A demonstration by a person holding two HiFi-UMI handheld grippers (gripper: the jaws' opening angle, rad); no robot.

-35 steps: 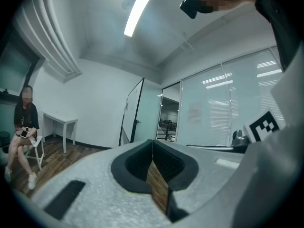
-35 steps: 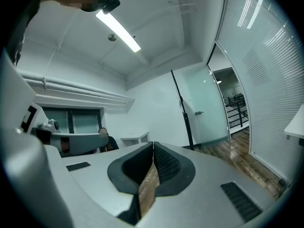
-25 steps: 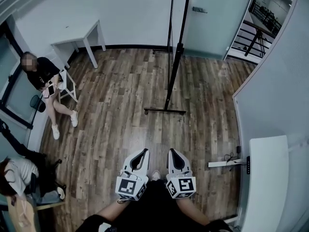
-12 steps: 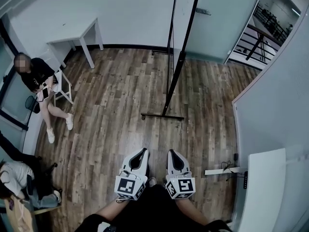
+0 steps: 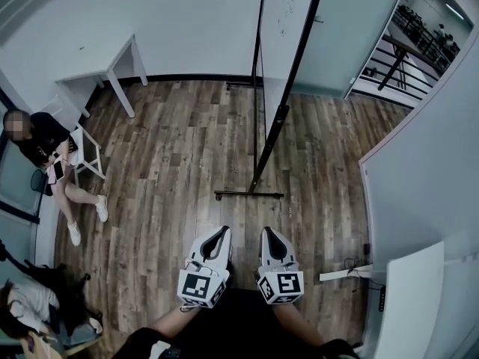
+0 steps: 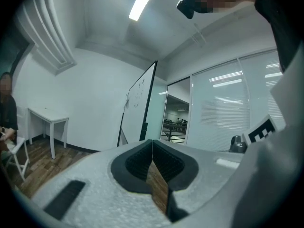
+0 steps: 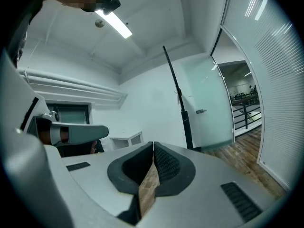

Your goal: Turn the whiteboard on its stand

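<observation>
The whiteboard [image 5: 283,21] stands on its black stand [image 5: 258,178] ahead of me, seen almost edge-on in the head view, its foot bar [image 5: 248,195] resting on the wood floor. The whiteboard [image 6: 138,103] also shows in the left gripper view, and its black frame [image 7: 178,99] in the right gripper view. My left gripper [image 5: 218,239] and right gripper [image 5: 271,239] are held side by side close to my body, well short of the stand. Both are shut with nothing between their tips.
A white table [image 5: 97,77] stands at the back left wall. A seated person [image 5: 45,155] on a white chair is at the left, another person [image 5: 30,313] at the lower left. A glass door [image 5: 352,28] and railing lie behind the board. A white desk [image 5: 408,305] is at my right.
The view has moved forward and tilted up: the stand's foot bar sits nearer to me and more of the board shows. The grippers have kept their place, both shut.
</observation>
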